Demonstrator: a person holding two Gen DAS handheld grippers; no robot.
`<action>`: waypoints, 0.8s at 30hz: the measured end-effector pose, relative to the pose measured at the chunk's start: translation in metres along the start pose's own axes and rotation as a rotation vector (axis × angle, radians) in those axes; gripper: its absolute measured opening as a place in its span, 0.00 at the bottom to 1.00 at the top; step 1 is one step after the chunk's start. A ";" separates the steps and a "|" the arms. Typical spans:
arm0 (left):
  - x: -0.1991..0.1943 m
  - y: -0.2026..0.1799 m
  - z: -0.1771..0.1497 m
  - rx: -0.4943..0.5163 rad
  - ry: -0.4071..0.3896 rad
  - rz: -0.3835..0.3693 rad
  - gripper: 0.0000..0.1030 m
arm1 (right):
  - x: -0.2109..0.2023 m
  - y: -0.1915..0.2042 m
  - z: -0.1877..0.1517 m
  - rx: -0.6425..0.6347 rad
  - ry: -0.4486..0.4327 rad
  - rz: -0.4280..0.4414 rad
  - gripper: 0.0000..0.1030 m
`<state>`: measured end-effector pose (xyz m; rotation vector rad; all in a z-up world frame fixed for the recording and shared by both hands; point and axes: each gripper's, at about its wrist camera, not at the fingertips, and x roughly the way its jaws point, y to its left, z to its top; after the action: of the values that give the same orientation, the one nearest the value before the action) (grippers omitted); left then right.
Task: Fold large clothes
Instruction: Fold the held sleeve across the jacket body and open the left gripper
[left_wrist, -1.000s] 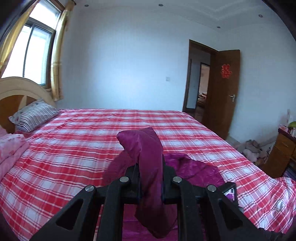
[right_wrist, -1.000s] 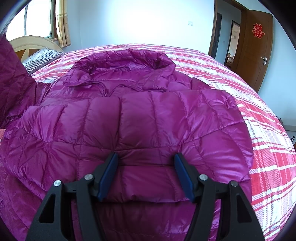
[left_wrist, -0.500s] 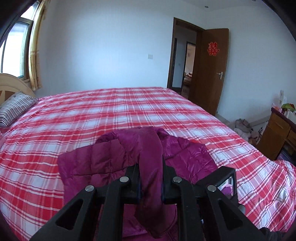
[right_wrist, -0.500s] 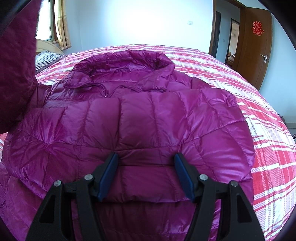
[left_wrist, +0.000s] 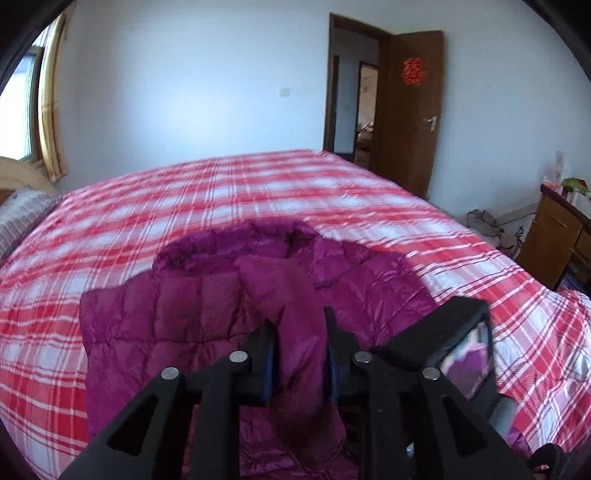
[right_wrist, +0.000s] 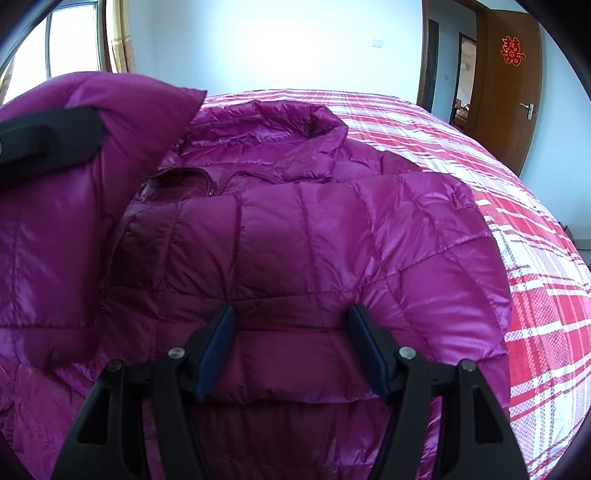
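A magenta quilted jacket (right_wrist: 303, 236) lies spread on the red-plaid bed (left_wrist: 221, 206), collar toward the far wall; the left gripper (left_wrist: 299, 354) has its jaws clamped on a raised fold of it; the right gripper (right_wrist: 291, 350) rests over the jacket's near edge, jaws spread wide, gripping nothing.

Only readable sign: red double-happiness character 囍 decal (left_wrist: 412, 71) on the brown wooden door (left_wrist: 413, 122), upper right of both views. No other text legible.
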<state>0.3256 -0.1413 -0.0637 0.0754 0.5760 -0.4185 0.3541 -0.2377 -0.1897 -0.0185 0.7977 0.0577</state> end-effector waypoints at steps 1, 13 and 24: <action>-0.008 0.000 0.002 0.007 -0.032 -0.009 0.34 | 0.000 0.000 0.000 0.000 0.000 0.000 0.66; 0.035 0.110 -0.037 -0.099 0.056 0.334 0.78 | 0.002 0.000 -0.001 -0.005 0.000 -0.007 0.66; 0.081 0.122 -0.063 -0.159 0.190 0.327 0.79 | -0.066 -0.039 0.002 0.176 -0.155 -0.032 0.66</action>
<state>0.4043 -0.0474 -0.1666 0.0556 0.7684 -0.0469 0.3119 -0.2796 -0.1415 0.1380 0.6449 -0.0408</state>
